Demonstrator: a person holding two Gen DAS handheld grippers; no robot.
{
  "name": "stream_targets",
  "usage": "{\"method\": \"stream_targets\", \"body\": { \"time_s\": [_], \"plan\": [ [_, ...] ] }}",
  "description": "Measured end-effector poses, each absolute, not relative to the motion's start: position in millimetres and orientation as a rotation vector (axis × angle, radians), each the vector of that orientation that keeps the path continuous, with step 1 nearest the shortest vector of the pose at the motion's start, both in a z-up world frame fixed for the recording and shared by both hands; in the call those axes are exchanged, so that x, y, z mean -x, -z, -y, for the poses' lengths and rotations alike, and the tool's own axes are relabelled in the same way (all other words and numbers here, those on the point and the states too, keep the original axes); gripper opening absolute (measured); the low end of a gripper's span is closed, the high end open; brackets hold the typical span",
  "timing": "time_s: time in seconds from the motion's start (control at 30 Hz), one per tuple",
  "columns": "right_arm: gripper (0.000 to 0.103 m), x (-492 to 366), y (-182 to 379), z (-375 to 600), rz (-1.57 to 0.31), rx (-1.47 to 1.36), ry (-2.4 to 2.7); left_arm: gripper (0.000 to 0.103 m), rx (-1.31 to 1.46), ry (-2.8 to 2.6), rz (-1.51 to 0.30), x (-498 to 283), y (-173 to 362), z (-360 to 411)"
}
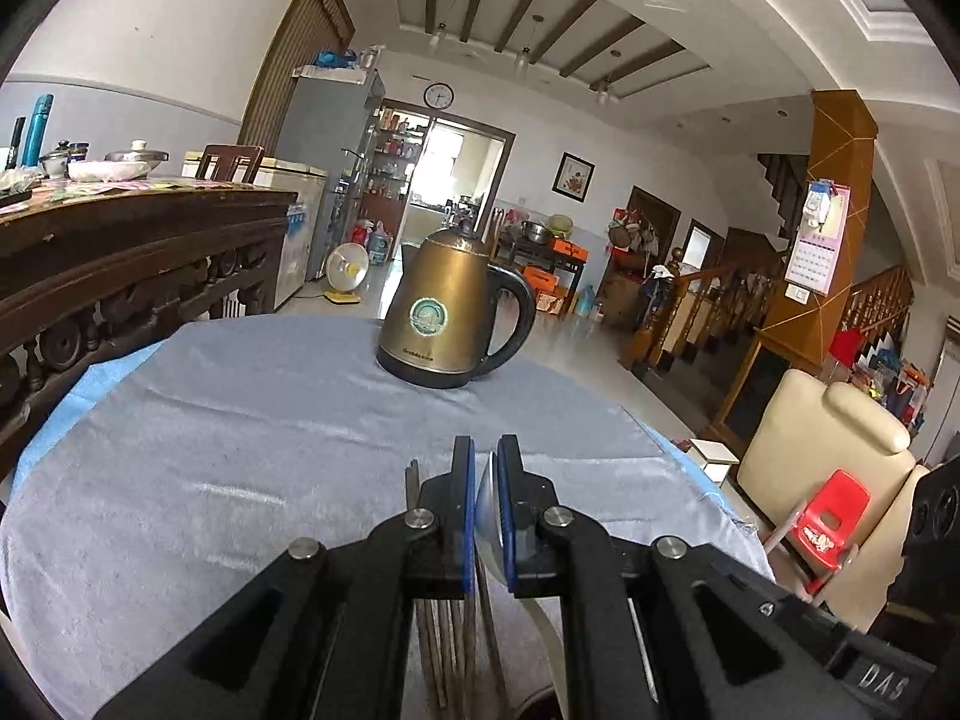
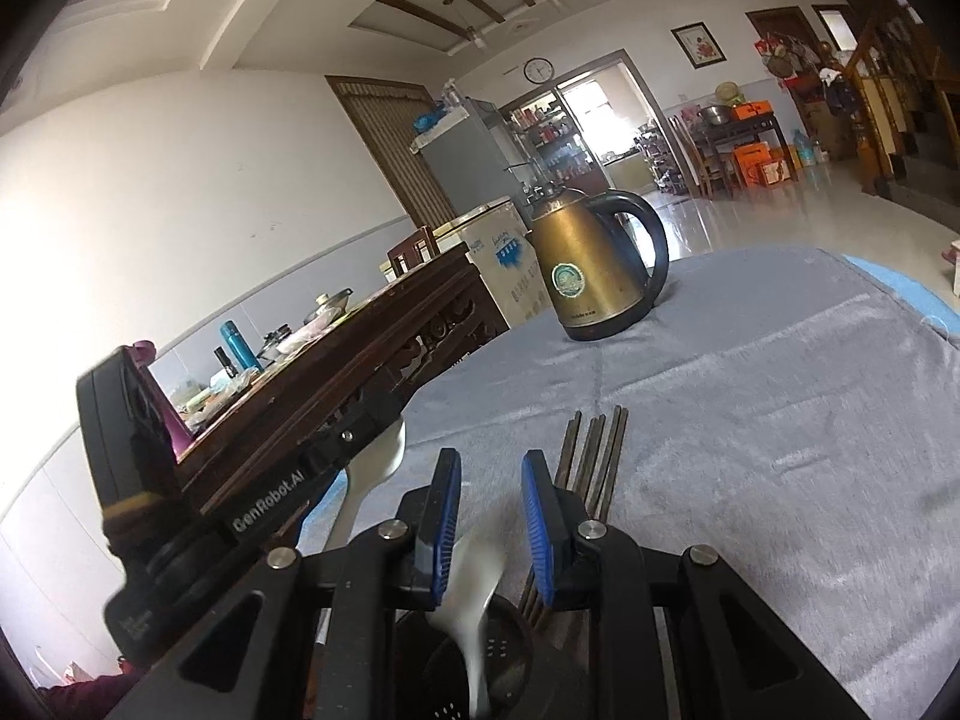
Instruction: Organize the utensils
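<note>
Blue pads of your left gripper (image 1: 485, 483) are pinched on a white spoon (image 1: 487, 501) standing between them, with chopsticks (image 1: 441, 654) lying on the grey cloth (image 1: 240, 450) just below and a kettle (image 1: 456, 312) well ahead.

From the right wrist, your right gripper (image 2: 491, 510) stands apart and holds nothing; a blurred spoon (image 2: 477, 588) sits low between its fingers, over a dark holder (image 2: 504, 654). Chopsticks (image 2: 594, 456) lie just right.

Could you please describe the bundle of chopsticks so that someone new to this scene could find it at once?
Start at the grey cloth covering the table, where a brass-coloured kettle stands at the far side. Nearer the camera than the kettle, the chopsticks lie flat on the cloth. They are thin, dark, straight sticks in a bundle, unlike the pale spoon beside them.
</note>
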State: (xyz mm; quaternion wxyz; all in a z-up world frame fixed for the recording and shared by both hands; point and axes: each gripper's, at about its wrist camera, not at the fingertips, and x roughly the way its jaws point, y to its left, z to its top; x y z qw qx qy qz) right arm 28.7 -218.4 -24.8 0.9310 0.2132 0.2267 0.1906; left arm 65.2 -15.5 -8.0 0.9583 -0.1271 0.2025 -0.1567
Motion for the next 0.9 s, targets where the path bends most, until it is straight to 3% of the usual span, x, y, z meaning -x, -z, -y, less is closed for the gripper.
{"method": "stream_targets", "body": {
  "time_s": [0.9],
  "plan": [
    [0.023,-24,30,240,-0.487,-0.498,-0.378,0.007,0.251,0.293,-0.388,-59,8,22]
  ]
}}
